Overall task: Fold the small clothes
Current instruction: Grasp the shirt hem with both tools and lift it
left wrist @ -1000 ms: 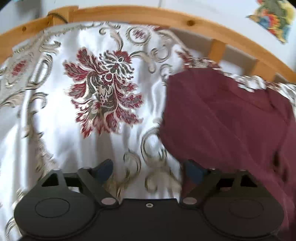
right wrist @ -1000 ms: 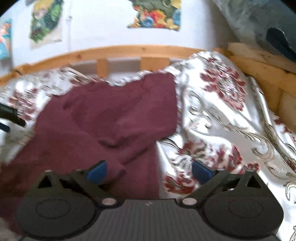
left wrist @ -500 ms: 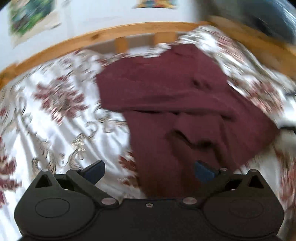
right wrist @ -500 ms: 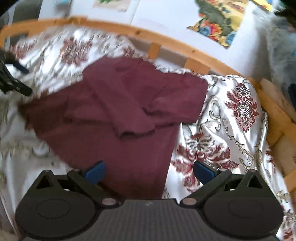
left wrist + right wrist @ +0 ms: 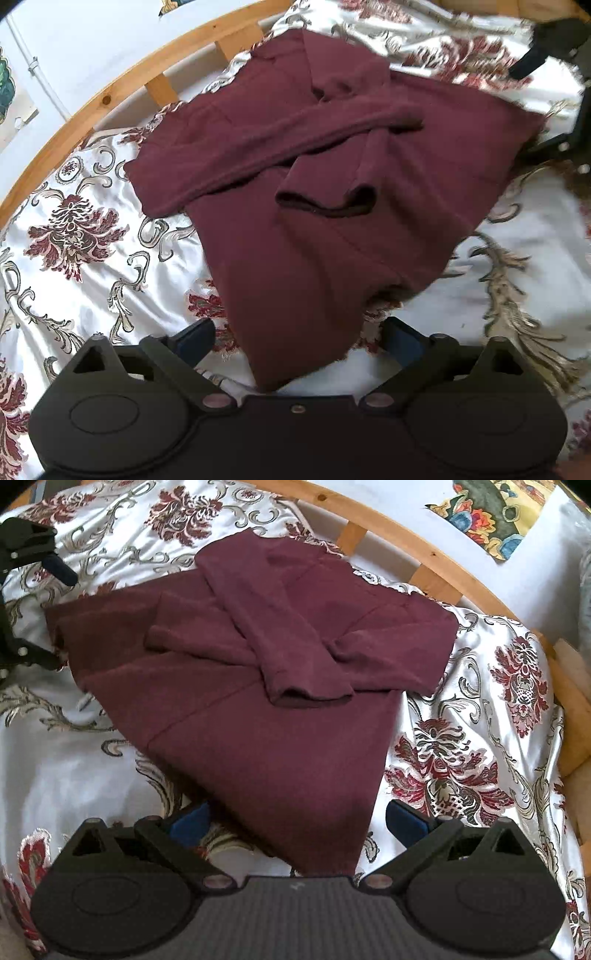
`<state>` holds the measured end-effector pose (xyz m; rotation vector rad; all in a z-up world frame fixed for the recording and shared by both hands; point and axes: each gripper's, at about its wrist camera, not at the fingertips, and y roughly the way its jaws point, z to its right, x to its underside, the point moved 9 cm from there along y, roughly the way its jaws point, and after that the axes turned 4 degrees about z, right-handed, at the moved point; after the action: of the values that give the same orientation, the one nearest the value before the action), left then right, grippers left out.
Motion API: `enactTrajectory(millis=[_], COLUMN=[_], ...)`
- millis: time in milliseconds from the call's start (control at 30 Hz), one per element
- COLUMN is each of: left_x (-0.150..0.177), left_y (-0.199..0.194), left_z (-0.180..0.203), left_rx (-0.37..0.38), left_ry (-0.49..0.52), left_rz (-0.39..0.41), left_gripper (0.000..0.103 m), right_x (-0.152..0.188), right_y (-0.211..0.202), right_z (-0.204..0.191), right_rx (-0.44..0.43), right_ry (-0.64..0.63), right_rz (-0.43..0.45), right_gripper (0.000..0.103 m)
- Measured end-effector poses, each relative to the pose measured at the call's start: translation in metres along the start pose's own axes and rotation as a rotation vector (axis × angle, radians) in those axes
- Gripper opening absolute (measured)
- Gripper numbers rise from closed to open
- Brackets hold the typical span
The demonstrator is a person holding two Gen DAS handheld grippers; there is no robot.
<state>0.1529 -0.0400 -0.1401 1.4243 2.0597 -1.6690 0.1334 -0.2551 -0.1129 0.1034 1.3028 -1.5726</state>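
A maroon long-sleeved top [image 5: 314, 177] lies flat on the floral bedspread, both sleeves folded across its body; it also shows in the right wrist view [image 5: 266, 686]. My left gripper [image 5: 299, 341] is open, its fingers straddling the near left hem corner just above the cloth. My right gripper [image 5: 295, 821] is open, straddling the near right hem corner. The right gripper shows at the far right in the left wrist view [image 5: 561, 48]. The left gripper shows at the far left in the right wrist view [image 5: 33, 602].
The white satin bedspread with red floral pattern [image 5: 74, 229] covers the bed. A wooden bed rail [image 5: 122, 85] curves along the far side, also in the right wrist view [image 5: 424, 554]. Colourful pictures [image 5: 495, 509] hang on the wall behind.
Both grippers have pulled back from the sleeves and swung round to the near hem of the top, one at each corner. The sleeves now lie folded across the body.
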Motion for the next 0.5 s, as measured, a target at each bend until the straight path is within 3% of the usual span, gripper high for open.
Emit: enactTrajectory(millis=[67,133,167,233,300,400,500], left_x=[-0.004,-0.006,-0.006,-0.006,-0.004,-0.002,-0.005], left_y=[0.003,0.004,0.004,0.004,0.002,-0.003,-0.008], left_z=[0.0,-0.002,-0.004,-0.008,-0.011,-0.014,-0.017], left_rx=[-0.029,-0.059,-0.075,-0.096,-0.122,-0.144,-0.145], left_ry=[0.006,0.009,0.012,0.017,0.026,0.024,0.004], left_rz=[0.01,0.007,0.004,0.009,0.014,0.04,0.063], left_gripper=[0.092,0.075,0.071,0.046,0.035,0.017,0.011], right_x=[0.002,0.004,0.004,0.006,0.007,0.007,0.009], right_y=[0.001,0.001,0.002,0.003,0.004,0.004,0.004], right_z=[-0.002,-0.003,-0.004,-0.008,-0.013,-0.017,-0.019], right_rx=[0.022,0.076,0.118,0.203,0.257,0.273,0.247], right_ry=[-0.031,-0.083,-0.123,-0.218,-0.304,-0.353,-0.354], right_rz=[-0.002,-0.004,-0.004,-0.004,0.002,0.016,0.016], right_gripper=[0.103,0.103,0.103,0.103,0.103,0.1,0.084])
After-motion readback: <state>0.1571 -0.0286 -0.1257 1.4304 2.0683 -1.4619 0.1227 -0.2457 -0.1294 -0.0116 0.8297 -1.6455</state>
